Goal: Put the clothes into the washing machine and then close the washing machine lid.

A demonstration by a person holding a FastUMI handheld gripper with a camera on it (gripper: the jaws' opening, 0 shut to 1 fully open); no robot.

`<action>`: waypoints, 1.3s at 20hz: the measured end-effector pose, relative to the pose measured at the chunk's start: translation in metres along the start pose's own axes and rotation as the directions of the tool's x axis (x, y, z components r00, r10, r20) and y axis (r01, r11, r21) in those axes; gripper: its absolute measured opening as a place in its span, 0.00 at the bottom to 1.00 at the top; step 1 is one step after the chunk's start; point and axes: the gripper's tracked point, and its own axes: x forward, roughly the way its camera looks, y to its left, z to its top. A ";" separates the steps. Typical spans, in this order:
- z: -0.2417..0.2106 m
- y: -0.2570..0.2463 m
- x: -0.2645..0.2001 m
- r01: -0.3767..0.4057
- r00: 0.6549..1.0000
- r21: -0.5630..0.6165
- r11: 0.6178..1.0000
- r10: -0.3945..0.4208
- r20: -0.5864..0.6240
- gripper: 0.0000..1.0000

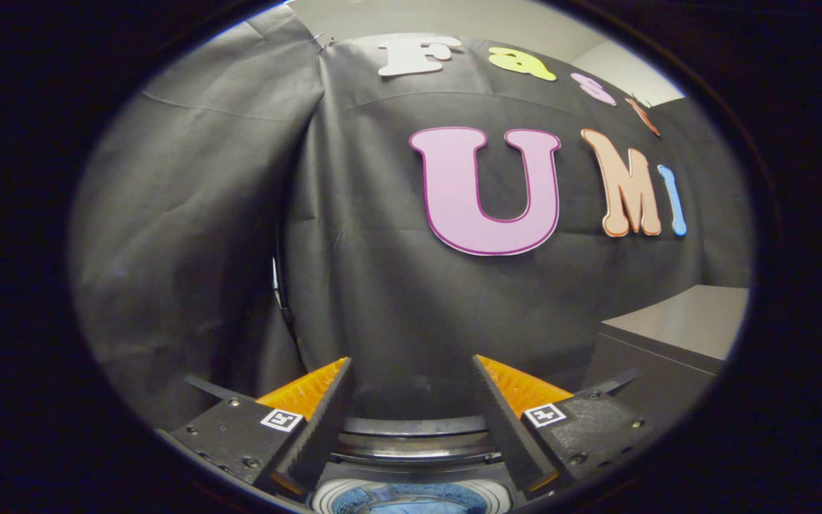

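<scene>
My gripper [411, 371] is open, its two orange-and-black fingers [318, 407] spread wide with nothing between them. It points at the black cloth wall, high above the washing machine. Below and between the fingers I see the machine's grey rounded back rim [414, 428] and, lower down, part of its round drum opening [411, 496] with blue fabric [418, 507] lying inside. The lid cannot be made out.
A grey cabinet or table top [682, 321] stands to the right of the fingers, against the cloth wall. A dark cable [284, 300] hangs down the wall to the left, beyond the left finger.
</scene>
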 end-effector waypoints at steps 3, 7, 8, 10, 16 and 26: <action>0.000 -0.001 0.000 0.006 1.000 -0.003 1.000 -0.006 0.003 0.97; 0.002 0.000 0.001 0.009 1.000 0.001 1.000 -0.009 0.019 0.97; 0.002 0.000 0.000 0.010 1.000 0.000 1.000 -0.010 0.017 0.97; 0.003 0.000 0.000 0.010 1.000 0.000 1.000 -0.010 0.022 0.97; 0.002 0.003 -0.001 -0.021 0.999 -0.002 1.000 0.021 0.025 0.97; -0.013 0.001 -0.016 -0.045 0.999 -0.044 0.998 0.043 -0.029 0.97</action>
